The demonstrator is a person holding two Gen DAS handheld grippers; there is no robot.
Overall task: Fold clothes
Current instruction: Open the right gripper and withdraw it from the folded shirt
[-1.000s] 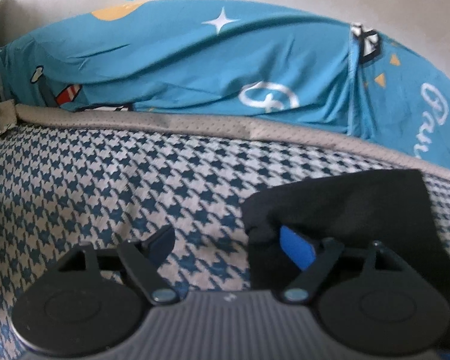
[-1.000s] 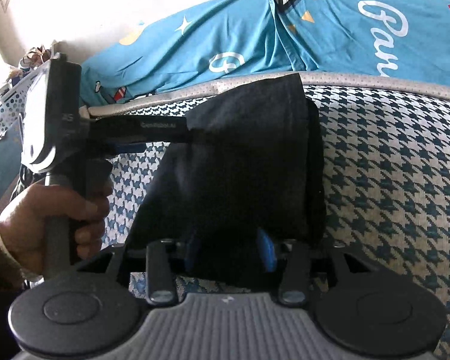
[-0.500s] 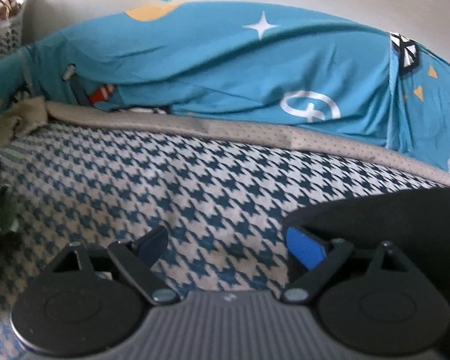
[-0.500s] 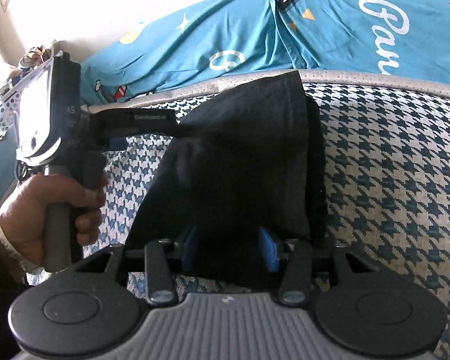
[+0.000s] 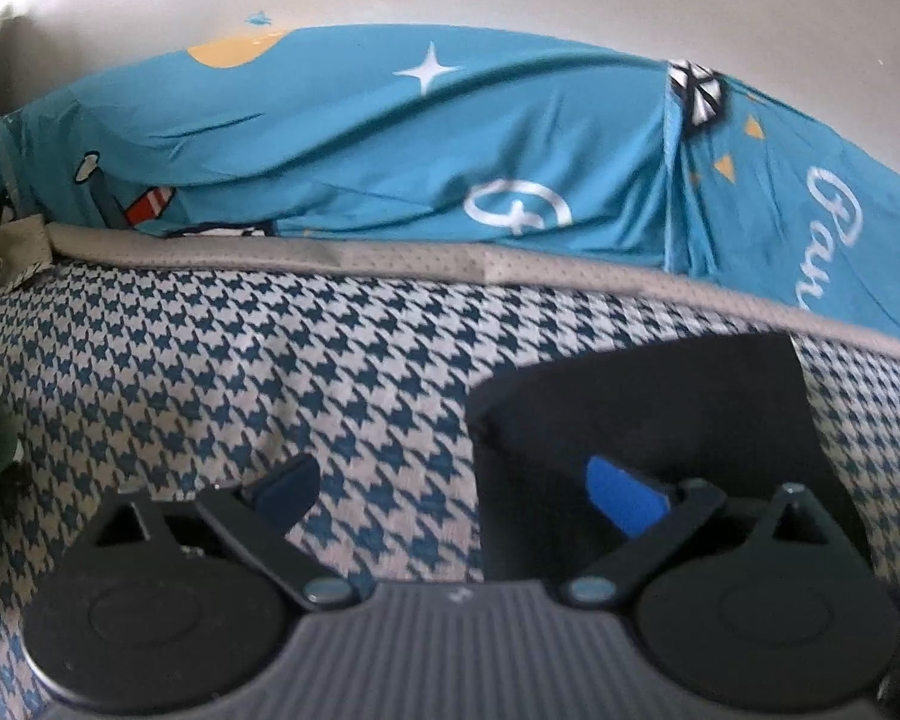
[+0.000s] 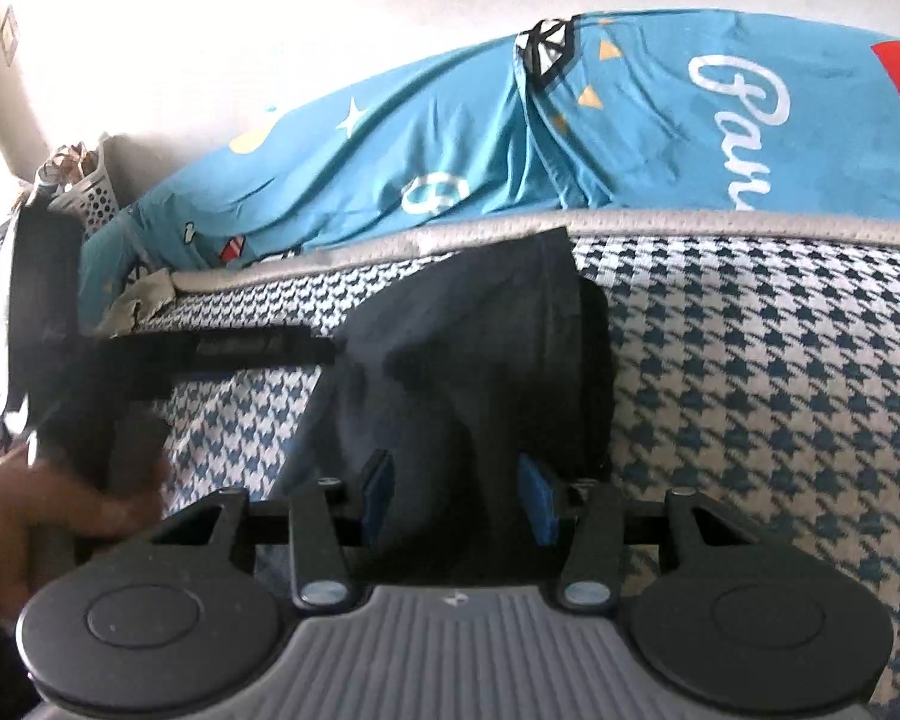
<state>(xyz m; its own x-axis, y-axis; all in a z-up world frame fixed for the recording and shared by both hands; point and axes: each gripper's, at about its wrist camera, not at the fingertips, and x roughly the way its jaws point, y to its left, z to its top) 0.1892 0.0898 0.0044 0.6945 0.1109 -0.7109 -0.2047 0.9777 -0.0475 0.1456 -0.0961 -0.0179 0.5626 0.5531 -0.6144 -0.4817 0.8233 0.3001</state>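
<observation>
Lying folded (on houndstooth bedding [image 6: 780, 390]): one black garment [image 6: 450, 360], two hand-held grippers.

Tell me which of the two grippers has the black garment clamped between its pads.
The right gripper: folded black garment fills the gap between its blue pads. The left gripper is opening, its pads spread over the houndstooth cover, gripping nothing.

The dark navy garment [image 6: 468, 372], folded into a narrow, slightly rumpled band, lies flat on the houndstooth surface, running from six o'clock up toward twelve, its far square corner reaching the grey border.
</observation>
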